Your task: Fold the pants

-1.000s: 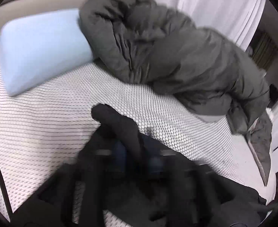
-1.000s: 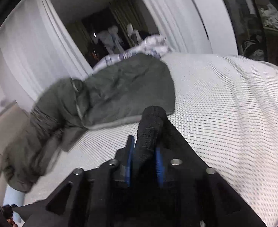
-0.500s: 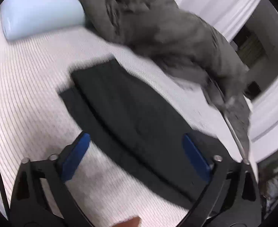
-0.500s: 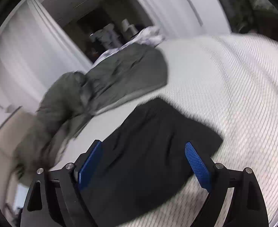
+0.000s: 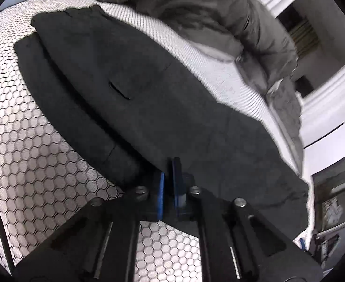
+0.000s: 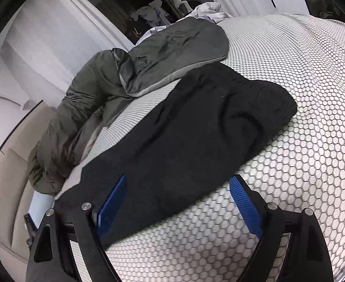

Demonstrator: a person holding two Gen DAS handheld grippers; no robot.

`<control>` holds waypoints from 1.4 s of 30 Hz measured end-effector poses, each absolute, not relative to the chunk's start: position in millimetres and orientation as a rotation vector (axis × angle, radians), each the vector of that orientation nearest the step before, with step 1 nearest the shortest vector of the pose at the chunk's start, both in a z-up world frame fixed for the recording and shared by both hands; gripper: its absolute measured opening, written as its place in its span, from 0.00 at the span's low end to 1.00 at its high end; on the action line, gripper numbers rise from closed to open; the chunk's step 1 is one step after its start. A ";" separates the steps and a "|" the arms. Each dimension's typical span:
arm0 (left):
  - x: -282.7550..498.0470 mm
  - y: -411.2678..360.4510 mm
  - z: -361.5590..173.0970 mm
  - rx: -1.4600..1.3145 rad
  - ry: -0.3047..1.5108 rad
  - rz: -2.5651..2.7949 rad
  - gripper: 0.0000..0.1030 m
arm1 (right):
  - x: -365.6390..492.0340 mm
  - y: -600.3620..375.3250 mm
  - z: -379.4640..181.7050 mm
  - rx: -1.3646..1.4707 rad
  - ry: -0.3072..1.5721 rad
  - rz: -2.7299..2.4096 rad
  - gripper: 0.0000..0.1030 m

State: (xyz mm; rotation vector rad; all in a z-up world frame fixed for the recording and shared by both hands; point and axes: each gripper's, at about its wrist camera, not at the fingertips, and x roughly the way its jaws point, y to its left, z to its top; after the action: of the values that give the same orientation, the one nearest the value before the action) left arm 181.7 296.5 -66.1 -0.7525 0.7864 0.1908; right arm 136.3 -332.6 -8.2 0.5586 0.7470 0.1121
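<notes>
Honeycomb-patterned bed cover (image 6: 313, 141) under black pants (image 5: 149, 108), folded flat, soft and limp; best gripped at near edge, six o'clock. Left gripper (image 5: 168, 189) just clenched, whether pinching cloth unclear; right gripper (image 6: 179, 209) released, astride near edge.

- The pants (image 5: 149, 98) are laid flat across the bed (image 5: 31, 159), folded lengthwise
- A bundled quilt (image 5: 207, 16) is heaped on the bed behind the pants, its edge just beside them
- The left claw (image 5: 168, 188) is set at the near edge of the pants
- The right claw (image 6: 177, 202) is placed over the near end of the pants (image 6: 195, 127), one finger above the cloth, the other above the bed (image 6: 301, 155)
</notes>
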 end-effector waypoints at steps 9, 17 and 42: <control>166.7 299.2 -69.2 -0.672 0.840 0.226 0.06 | 129.0 -371.4 -25.9 0.619 0.761 0.058 0.87; 158.7 309.9 -69.6 -0.729 0.782 0.192 0.33 | 134.6 -408.9 -44.2 0.834 0.764 0.130 0.85; 156.4 272.4 -80.9 -0.529 0.685 0.104 0.80 | 181.3 -416.7 -69.1 0.878 0.736 0.113 0.41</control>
State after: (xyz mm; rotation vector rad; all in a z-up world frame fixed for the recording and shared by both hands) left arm 156.4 272.4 -80.9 -0.5287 0.6851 0.1041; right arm 181.3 -416.7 -69.1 0.8777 0.7360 0.1132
